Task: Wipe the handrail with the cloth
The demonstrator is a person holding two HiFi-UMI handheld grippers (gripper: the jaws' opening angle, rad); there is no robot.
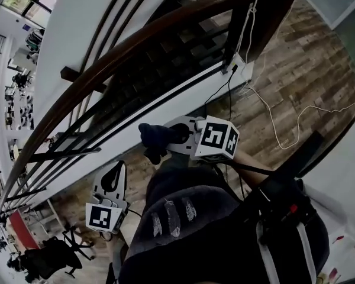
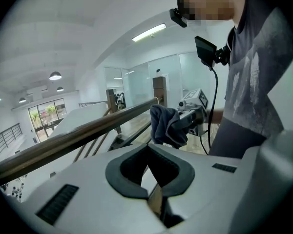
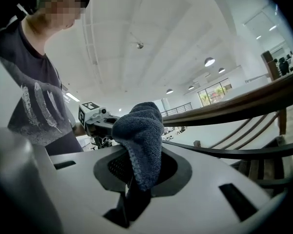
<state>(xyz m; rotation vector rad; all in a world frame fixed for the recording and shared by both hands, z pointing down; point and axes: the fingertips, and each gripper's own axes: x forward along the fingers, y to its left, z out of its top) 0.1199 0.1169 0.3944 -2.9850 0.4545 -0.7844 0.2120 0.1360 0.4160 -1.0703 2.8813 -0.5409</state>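
Note:
The dark brown wooden handrail (image 1: 136,43) curves from upper right down to lower left in the head view. My right gripper (image 1: 168,139) is shut on a dark blue cloth (image 1: 152,136), held just on the near side of the rail and apart from it. In the right gripper view the cloth (image 3: 140,130) bulges up out of the jaws, and the handrail (image 3: 244,101) runs to the right. My left gripper (image 1: 119,165) hangs lower left, shut and empty. From the left gripper view I see the handrail (image 2: 78,135) ahead and the cloth (image 2: 163,125).
Dark balusters and a lower rail (image 1: 77,154) run under the handrail, with stair treads (image 1: 165,58) behind. A thick newel post (image 1: 275,7) stands at the top. White and black cables (image 1: 272,120) trail over the wood floor. An office chair (image 1: 53,258) is at bottom left.

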